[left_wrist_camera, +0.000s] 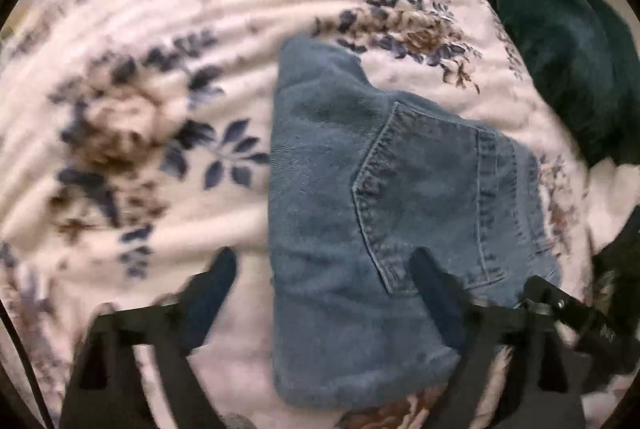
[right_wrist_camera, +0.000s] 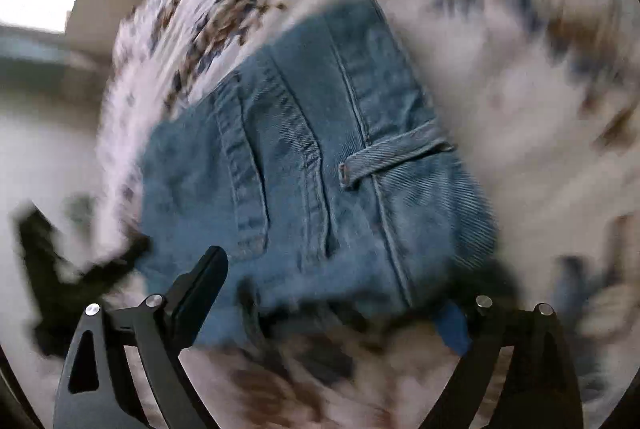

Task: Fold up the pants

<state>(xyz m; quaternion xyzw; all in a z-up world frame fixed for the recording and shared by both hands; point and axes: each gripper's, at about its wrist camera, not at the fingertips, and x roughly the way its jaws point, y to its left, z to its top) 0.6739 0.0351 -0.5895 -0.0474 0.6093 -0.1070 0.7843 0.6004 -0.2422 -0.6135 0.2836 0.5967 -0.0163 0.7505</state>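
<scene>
One pair of folded blue denim pants [left_wrist_camera: 360,213] lies centre frame on the floral white bedspread [left_wrist_camera: 132,41]; left gripper [left_wrist_camera: 324,289] and right gripper [right_wrist_camera: 336,293] both spread wide, empty, above it.

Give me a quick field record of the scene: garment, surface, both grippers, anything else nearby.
garment: blue jeans, folded into a compact bundle, back pocket facing up
surface: floral blanket, wrinkled
left gripper: open, fingers straddling the jeans' left edge, nothing clamped
right gripper: open, above the waistband end; view blurred
other: dark green fabric beyond the jeans, at the blanket's edge
</scene>
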